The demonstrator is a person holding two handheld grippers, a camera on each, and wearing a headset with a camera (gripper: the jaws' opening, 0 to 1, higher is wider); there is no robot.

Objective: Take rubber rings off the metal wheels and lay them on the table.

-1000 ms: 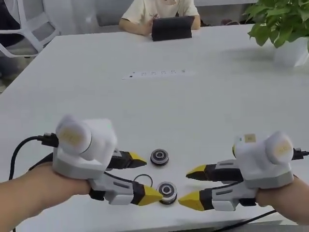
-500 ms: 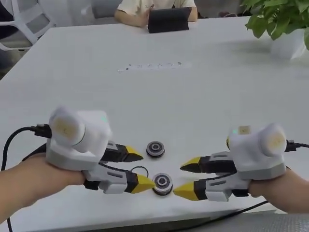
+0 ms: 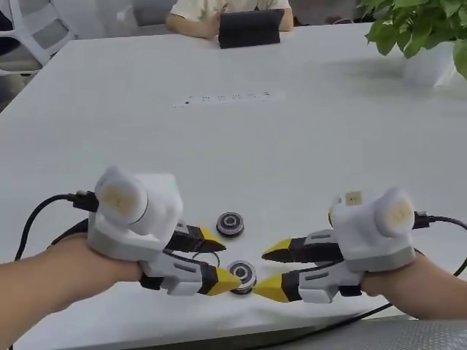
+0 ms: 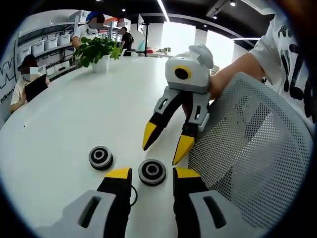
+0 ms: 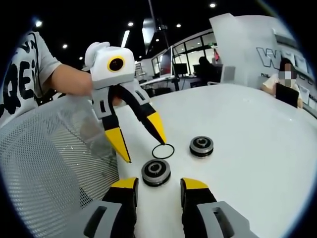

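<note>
Two metal wheels with dark rubber rings lie near the table's front edge, a far wheel [image 3: 230,224] [image 4: 100,157] [image 5: 201,146] and a near wheel [image 3: 241,275] [image 4: 152,171] [image 5: 156,171]. My left gripper [image 3: 221,260] [image 4: 152,174] is open, its yellow tips on either side of the near wheel. From the opposite side my right gripper [image 3: 263,271] [image 5: 159,184] faces it, also open, with its tips just short of the same wheel. A loose black rubber ring [image 5: 163,151] lies flat on the table under the left gripper's jaws.
A potted plant [image 3: 416,29] stands at the far right. A person with a dark tablet [image 3: 248,29] sits at the far end, and a white strip [image 3: 226,97] lies mid-table. A mesh chair back [image 4: 247,148] is close behind the front edge.
Both grippers have closed in on the near wheel from either side, so the gap between their tips is smaller. The wheels and the loose ring have stayed put.
</note>
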